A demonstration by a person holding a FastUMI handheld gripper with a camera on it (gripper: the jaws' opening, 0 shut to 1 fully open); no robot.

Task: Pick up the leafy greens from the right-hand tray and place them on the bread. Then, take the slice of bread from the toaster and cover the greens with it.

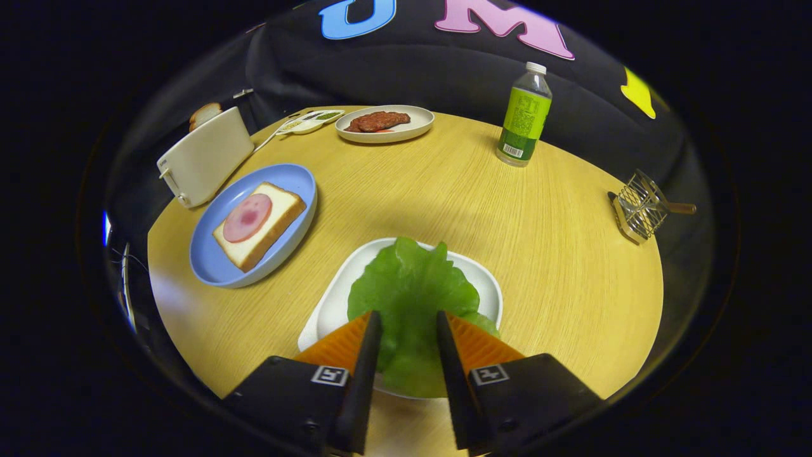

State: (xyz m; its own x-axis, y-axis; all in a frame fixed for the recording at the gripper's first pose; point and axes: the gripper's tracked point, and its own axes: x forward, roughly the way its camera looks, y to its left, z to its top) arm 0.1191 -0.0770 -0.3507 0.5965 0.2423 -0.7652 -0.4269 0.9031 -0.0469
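The leafy greens lie on a white tray close in front of me. My gripper is open, with its fingers straddling the near part of the greens; the leaf fills the gap between them. Beyond the fingers to the left, a blue plate holds a slice of bread topped with a round pink ham slice. Behind that plate stands a white toaster with a slice of bread sticking out of its slot.
At the far side of the round wooden table sits a white plate with a reddish meat patty. A small white dish lies next to it. A green-labelled bottle stands far right; a wire rack rests by the table's right edge.
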